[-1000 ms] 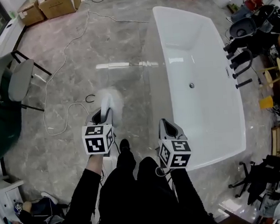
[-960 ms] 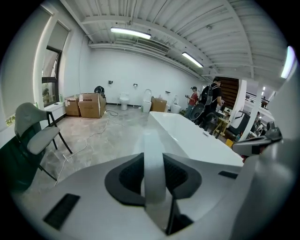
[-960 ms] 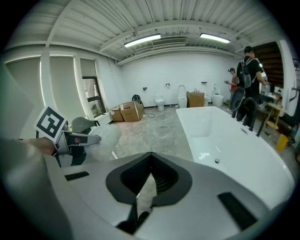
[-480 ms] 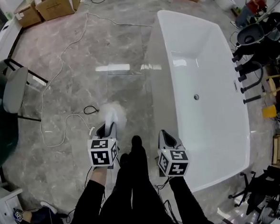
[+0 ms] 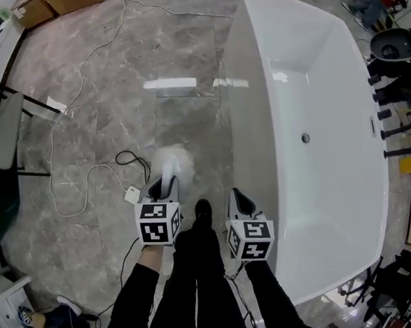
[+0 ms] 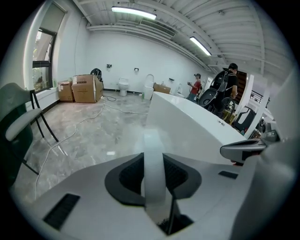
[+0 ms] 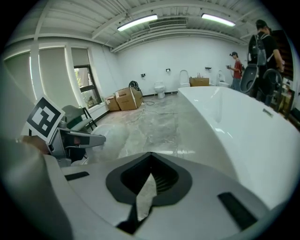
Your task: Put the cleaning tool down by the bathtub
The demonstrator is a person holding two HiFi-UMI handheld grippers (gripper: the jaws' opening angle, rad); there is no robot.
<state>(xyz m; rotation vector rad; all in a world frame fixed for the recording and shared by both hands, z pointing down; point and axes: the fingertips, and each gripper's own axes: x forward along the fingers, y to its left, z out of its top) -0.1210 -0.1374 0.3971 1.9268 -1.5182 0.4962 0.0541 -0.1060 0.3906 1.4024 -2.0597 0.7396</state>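
A white bathtub (image 5: 248, 122) stands on the grey marble floor at the right. My left gripper (image 5: 166, 181) is shut on the white handle (image 6: 153, 180) of the cleaning tool. Its fluffy white head (image 5: 172, 158) hangs over the floor just left of the tub's side. My right gripper (image 5: 237, 194) is beside it, close against the tub wall, with its jaws shut and nothing between them (image 7: 149, 180). The tub (image 7: 234, 126) fills the right of the right gripper view, and the left gripper (image 7: 77, 138) shows at that view's left.
A white cable (image 5: 86, 168) with a plug (image 5: 132, 194) snakes over the floor to the left. A chair (image 5: 7, 131) stands at far left, cardboard boxes (image 5: 30, 9) at the back, and black stands (image 5: 393, 41) beyond the tub. My shoe (image 5: 203, 210) is between the grippers.
Both grippers have sunk toward the floor together. The floor and the tub have grown larger in the head view, and the fluffy head is now closer to the floor beside the tub.
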